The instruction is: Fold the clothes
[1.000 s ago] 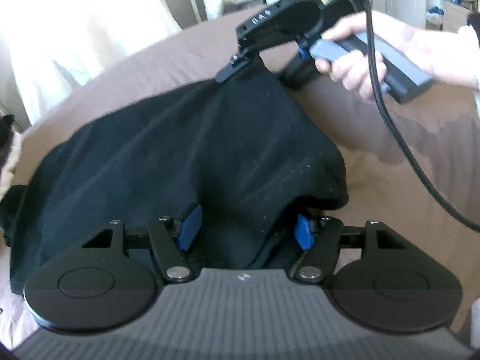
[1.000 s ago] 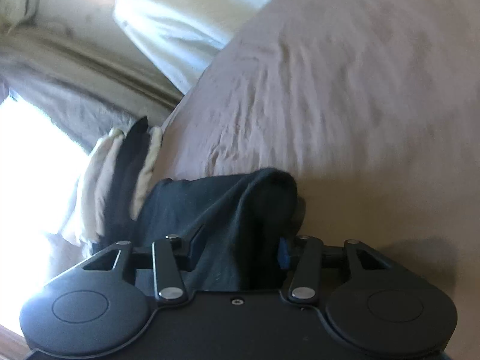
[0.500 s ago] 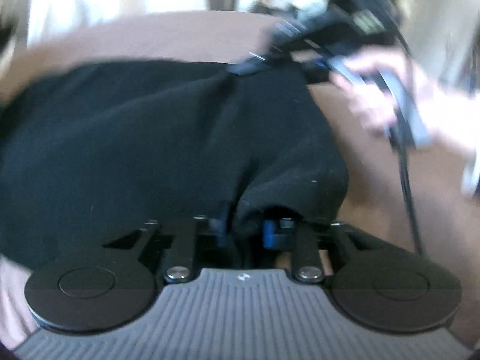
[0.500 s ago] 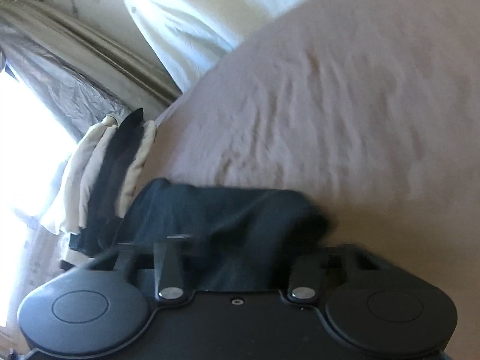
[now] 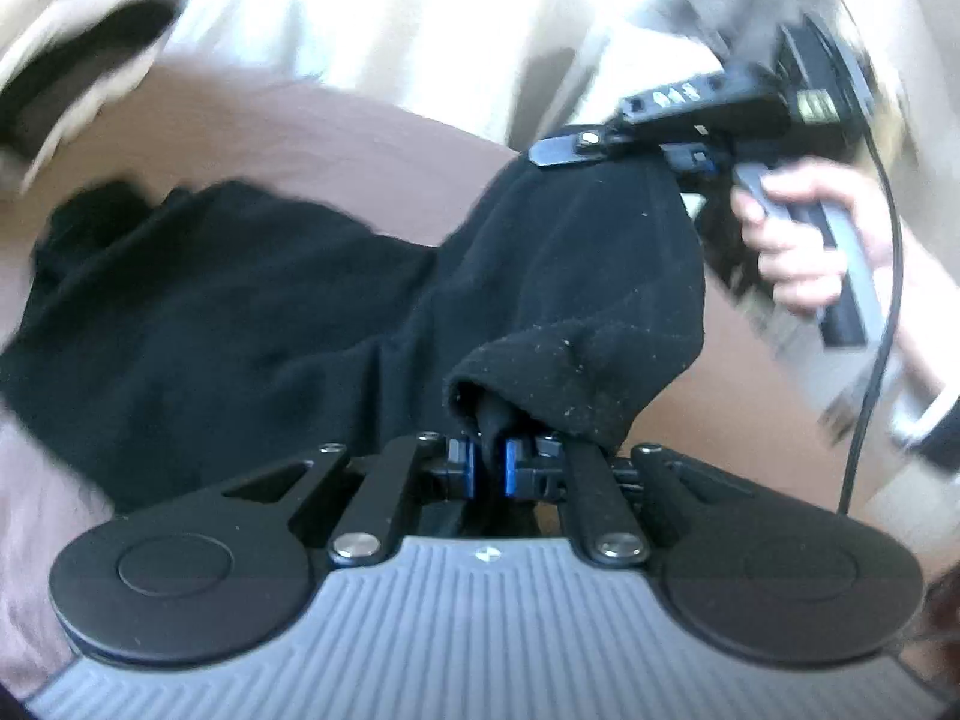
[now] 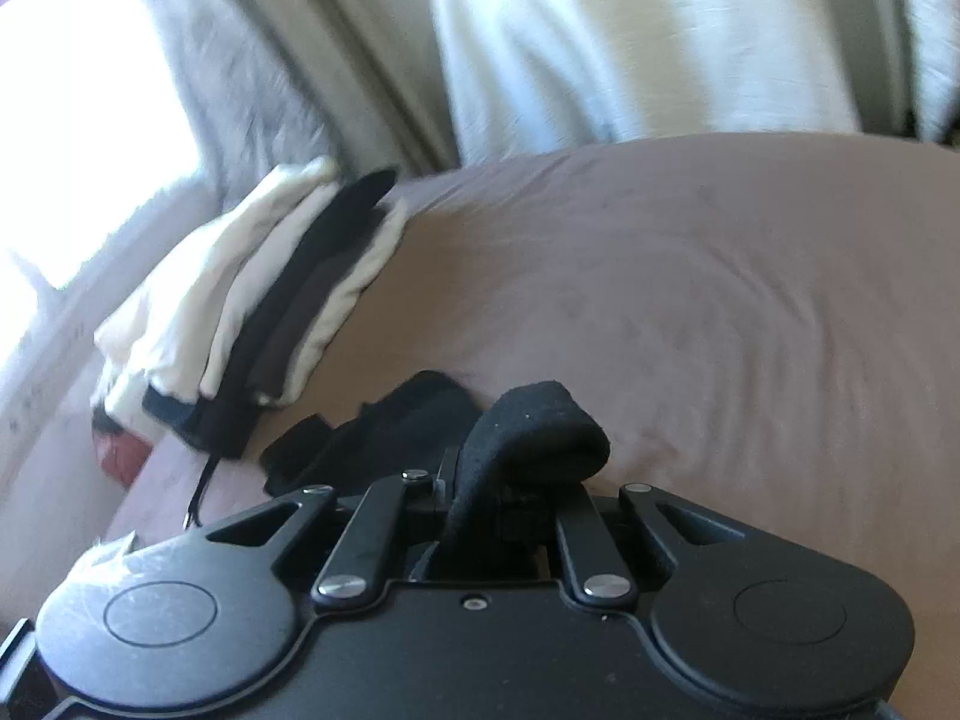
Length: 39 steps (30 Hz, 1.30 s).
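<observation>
A black garment [image 5: 288, 312] lies partly lifted off the brown bed sheet [image 5: 312, 120]. My left gripper [image 5: 489, 468] is shut on its near hem, a fold of black cloth pinched between the blue pads. In the left wrist view, the right gripper [image 5: 606, 153] holds the garment's far corner up, a hand [image 5: 798, 240] around its handle. In the right wrist view, my right gripper [image 6: 480, 492] is shut on a rolled edge of the black garment [image 6: 528, 432], which hangs down to the left.
A stack of folded clothes [image 6: 258, 300], cream and black, sits at the bed's far left edge. Pale curtains [image 6: 600, 30] hang behind the bed. A black cable [image 5: 882, 312] trails from the right gripper. The brown sheet [image 6: 690, 300] spreads wide to the right.
Both grippers went from open around the garment's edge to shut on it. Both then lifted the cloth off the bed, the right one higher, and each view has rolled.
</observation>
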Tool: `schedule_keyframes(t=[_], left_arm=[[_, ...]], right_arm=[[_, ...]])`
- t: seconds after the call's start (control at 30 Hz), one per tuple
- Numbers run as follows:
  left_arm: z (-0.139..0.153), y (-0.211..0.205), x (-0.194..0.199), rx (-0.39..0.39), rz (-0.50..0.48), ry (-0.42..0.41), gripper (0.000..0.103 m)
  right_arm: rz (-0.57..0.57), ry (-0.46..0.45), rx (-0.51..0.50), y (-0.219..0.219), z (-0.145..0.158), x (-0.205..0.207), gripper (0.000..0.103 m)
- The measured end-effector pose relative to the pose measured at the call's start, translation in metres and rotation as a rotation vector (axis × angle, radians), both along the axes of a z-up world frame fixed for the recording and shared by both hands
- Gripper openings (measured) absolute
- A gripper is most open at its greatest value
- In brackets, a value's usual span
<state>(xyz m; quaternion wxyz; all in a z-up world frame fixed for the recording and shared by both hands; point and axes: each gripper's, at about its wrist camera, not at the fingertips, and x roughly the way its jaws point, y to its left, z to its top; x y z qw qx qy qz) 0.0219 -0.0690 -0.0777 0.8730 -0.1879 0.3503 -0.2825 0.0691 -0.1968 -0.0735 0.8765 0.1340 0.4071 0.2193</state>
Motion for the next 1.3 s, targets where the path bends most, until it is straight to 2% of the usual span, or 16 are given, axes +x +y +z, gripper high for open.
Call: schedule_keyframes(t=[0.07,0.13,0.23,0.33,0.4,0.43,0.53,0.73,0.97,1.03,1.1,1.17,1.3], left_arm=[[0.003,0.029,0.008,-0.054,0.073,0.011,0.008],[0.009,0.051,0.017,-0.015,0.155,-0.018,0.008],[0.009,0.083,0.039,0.027,0.266,-0.020,0.008],[-0.002,0.108,0.071,0.094,0.370,0.005,0.014],[-0.023,0.118,0.077,0.139,0.404,0.042,0.014],[-0.036,0.123,0.075,0.124,0.392,0.065,0.014],[-0.059,0.135,0.074,0.040,0.392,0.116,0.014],[-0.068,0.143,0.077,-0.035,0.424,0.117,0.014],[-0.065,0.157,0.072,0.000,0.452,0.152,0.014],[-0.062,0.164,0.069,0.011,0.473,0.151,0.014],[-0.063,0.175,0.064,-0.016,0.494,0.161,0.014],[-0.066,0.187,0.059,-0.059,0.514,0.171,0.014],[-0.070,0.198,0.057,-0.077,0.540,0.182,0.014]], right_arm=[[0.049,0.016,-0.049,0.025,0.011,0.019,0.012],[0.077,0.037,-0.091,0.049,0.014,0.041,0.012],[0.076,0.060,-0.119,0.082,0.010,0.078,0.012],[0.035,0.086,-0.046,0.102,-0.010,0.113,0.034],[0.014,0.115,-0.011,0.108,-0.027,0.123,0.037],[0.006,0.115,-0.004,0.109,-0.033,0.123,0.039],[0.018,0.116,0.026,0.102,-0.047,0.110,0.043],[0.041,0.103,0.083,0.069,-0.056,0.060,0.045],[0.124,0.161,0.008,0.066,-0.083,0.001,0.048],[0.142,0.135,-0.043,0.076,-0.088,-0.008,0.049],[0.150,0.102,-0.085,0.086,-0.091,-0.016,0.051],[0.140,0.075,-0.078,0.092,-0.088,-0.021,0.051],[0.118,0.069,0.012,0.090,-0.083,-0.027,0.050]])
